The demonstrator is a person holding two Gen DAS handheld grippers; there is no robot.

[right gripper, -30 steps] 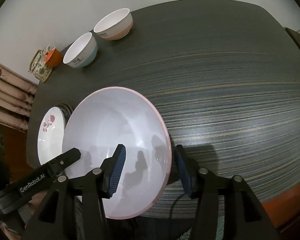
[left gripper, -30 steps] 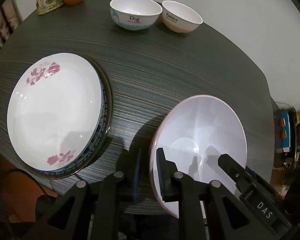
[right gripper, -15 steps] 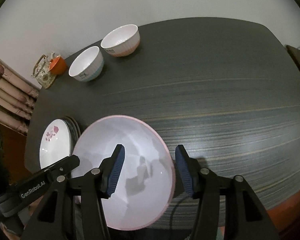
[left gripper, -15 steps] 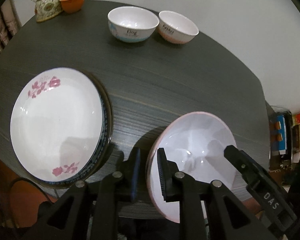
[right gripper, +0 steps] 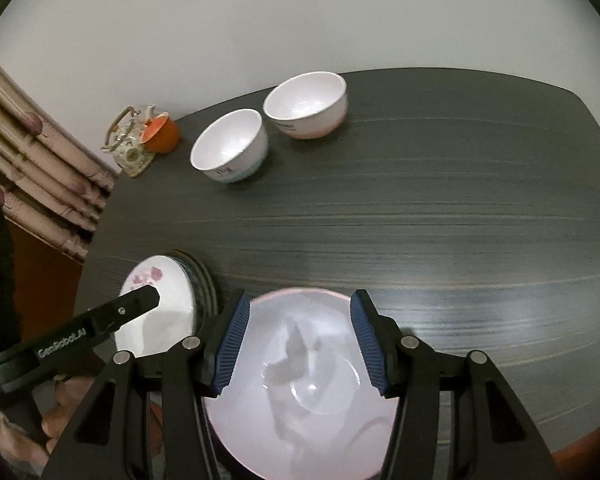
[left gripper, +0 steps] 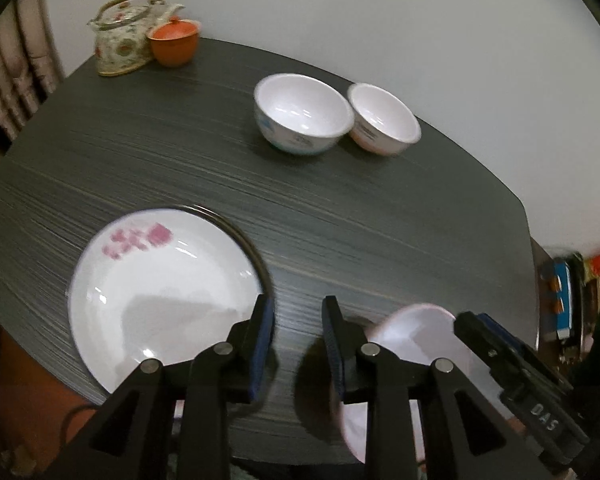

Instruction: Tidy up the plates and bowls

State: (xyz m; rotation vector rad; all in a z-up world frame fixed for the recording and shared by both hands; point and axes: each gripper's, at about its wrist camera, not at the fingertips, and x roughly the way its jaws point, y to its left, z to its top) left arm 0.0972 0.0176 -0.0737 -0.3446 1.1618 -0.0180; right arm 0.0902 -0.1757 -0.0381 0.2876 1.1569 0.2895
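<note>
Dark wood-grain table (right gripper: 440, 216): the pink-rimmed bowl (right gripper: 312, 384) is seen at 6 o'clock between the right gripper (right gripper: 300, 340)'s wide-spread, empty jaws; the left gripper (left gripper: 298, 338) is parted, empty. Glazed ceramic, judged slippery and breakable, is best pinched at the rim.

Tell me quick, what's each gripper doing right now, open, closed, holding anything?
Left gripper: open, holding nothing, over the table's near edge.
Right gripper: open, jaws wide above the pink-rimmed bowl, not gripping it.

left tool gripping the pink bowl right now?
No, the left tool is open over bare table, with the pink bowl off to its right.
</note>
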